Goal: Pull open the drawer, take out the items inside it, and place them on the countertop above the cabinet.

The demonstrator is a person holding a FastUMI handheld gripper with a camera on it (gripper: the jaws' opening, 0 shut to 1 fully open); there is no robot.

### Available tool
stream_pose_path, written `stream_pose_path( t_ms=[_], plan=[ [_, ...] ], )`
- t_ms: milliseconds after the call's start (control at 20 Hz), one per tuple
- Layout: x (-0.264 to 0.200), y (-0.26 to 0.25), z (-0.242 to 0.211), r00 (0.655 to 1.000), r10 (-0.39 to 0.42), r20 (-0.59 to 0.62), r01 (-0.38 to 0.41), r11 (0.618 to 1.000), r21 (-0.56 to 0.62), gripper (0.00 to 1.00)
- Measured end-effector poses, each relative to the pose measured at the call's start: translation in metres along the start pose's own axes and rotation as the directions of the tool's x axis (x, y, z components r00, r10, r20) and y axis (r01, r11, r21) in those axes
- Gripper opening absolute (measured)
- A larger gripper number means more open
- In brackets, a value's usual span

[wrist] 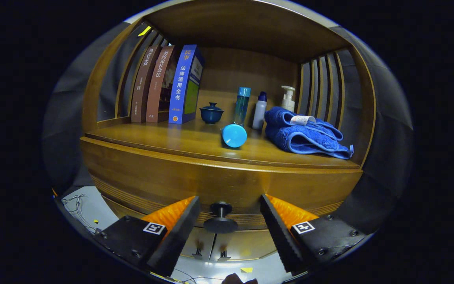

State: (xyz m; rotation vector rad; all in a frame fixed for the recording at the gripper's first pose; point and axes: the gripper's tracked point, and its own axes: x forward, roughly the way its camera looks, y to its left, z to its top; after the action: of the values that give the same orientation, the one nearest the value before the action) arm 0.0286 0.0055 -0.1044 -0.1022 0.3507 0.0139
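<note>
The gripper [230, 215] is standing wide open, holding nothing, its fingers flanking the drawer knob [220, 221] without touching. The drawer front [195, 179] is sitting closed below the tabletop [164, 138]. A good grasp needs the knob centred before closing, then a straight pull. The drawer's contents are hidden.

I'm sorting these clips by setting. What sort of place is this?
Likely a mock home corner in a recording booth: a wooden cabinet whose shelf holds books, toiletry bottles and a folded towel. The open claw flanks the drawer knob.
</note>
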Motion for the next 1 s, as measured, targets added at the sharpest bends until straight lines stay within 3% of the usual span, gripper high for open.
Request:
stream_pose_path(
  t_ms=[200,250,650,1000],
  plan=[
    [-0.013,0.002,0.049,0.998,0.008,0.067,-0.01,1.0,0.024,1.0],
    [-0.053,0.024,0.067,0.996,0.014,0.084,-0.017,0.999,0.03,1.0],
    [-0.129,0.043,0.166,0.975,0.113,0.19,-0.12,0.992,0.026,1.0],
    [-0.202,0.05,0.215,0.958,0.164,0.234,-0.173,0.985,0.019,0.99]
  ],
)
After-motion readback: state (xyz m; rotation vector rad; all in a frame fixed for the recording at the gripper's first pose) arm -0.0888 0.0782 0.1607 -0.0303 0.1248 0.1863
